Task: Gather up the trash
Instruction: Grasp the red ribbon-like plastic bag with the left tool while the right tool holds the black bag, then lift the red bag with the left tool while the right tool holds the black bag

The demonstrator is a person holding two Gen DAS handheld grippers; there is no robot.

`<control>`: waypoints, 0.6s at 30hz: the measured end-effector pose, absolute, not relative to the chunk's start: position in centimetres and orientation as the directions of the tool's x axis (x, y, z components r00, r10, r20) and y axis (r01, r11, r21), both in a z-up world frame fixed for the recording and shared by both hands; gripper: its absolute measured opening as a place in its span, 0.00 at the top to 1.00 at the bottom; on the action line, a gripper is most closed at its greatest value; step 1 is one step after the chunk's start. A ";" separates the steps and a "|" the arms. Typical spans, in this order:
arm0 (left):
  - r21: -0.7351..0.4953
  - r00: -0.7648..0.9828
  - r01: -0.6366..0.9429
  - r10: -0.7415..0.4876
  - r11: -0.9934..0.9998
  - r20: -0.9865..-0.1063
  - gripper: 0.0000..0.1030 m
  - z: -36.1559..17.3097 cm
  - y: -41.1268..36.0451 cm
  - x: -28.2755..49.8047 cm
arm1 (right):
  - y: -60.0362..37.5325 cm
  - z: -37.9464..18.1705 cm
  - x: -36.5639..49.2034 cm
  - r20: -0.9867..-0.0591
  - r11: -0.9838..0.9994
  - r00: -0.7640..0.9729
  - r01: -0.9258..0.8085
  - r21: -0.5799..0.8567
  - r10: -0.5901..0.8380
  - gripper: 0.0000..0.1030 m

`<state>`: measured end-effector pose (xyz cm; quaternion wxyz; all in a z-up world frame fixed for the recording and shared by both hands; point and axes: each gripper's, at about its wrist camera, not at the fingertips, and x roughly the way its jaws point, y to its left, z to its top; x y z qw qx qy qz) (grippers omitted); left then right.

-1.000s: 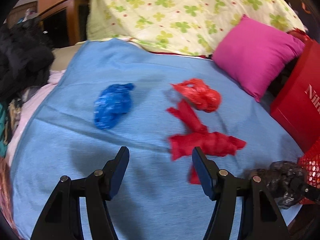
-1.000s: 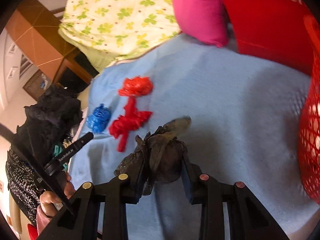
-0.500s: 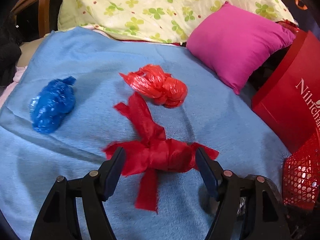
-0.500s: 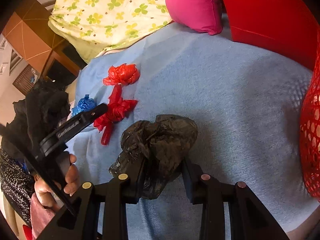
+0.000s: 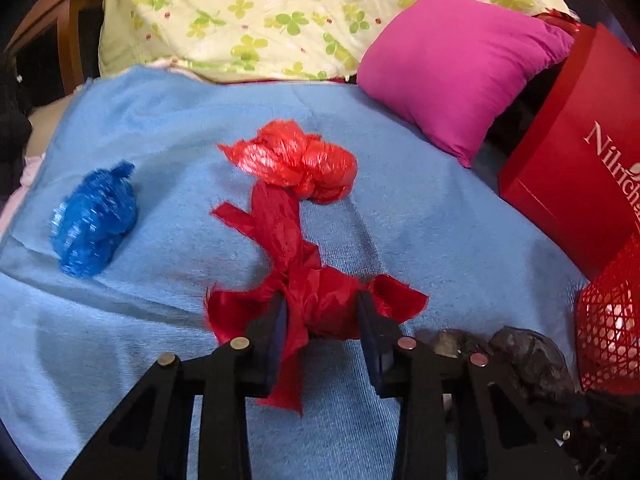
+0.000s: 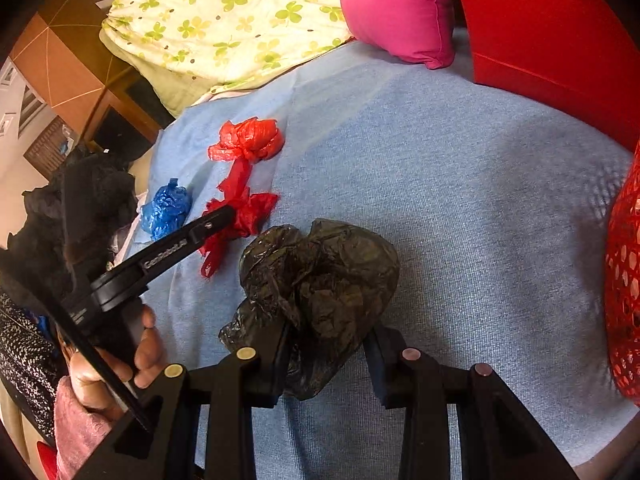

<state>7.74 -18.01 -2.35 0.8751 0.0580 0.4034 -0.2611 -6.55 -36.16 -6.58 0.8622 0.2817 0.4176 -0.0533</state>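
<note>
Red crinkly bag [image 5: 324, 300] lies on the blue blanket [image 5: 420, 232], sideways between my left claw [image 5: 322, 320] tips. That claw has just squeezed onto it; half a second ago it stood wide. My right claw [image 6: 326, 344] grips the black bag [image 6: 320, 280], near the red basket [image 6: 624, 280].

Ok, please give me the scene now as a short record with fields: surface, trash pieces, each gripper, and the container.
surface: blue blanket
left gripper: shut on dark red bag; jaws have just been closing
right gripper: shut on black bag
loose trash: blue bag, bright red bag, both lying on the blanket
container: red mesh basket, at the right edge
background: pink pillow, red box
</note>
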 end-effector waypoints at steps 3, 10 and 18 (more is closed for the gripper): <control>-0.056 0.579 0.512 -0.392 0.857 -0.715 0.66 -1.0 -17.5 6.3 | -36.0 -6.2 -6.6 -0.743 0.840 0.656 0.323 0.436 0.134 0.65; 0.051 0.678 0.484 -0.337 0.874 -0.654 0.66 1.9 -14.6 3.5 | -35.1 -5.2 -6.7 -0.728 0.856 0.676 0.307 0.416 0.111 0.65; 0.108 0.751 0.400 -0.258 0.910 -0.607 0.66 3.5 -11.3 1.9 | -34.0 -5.1 -6.4 -0.735 0.872 0.672 0.299 0.388 0.097 0.65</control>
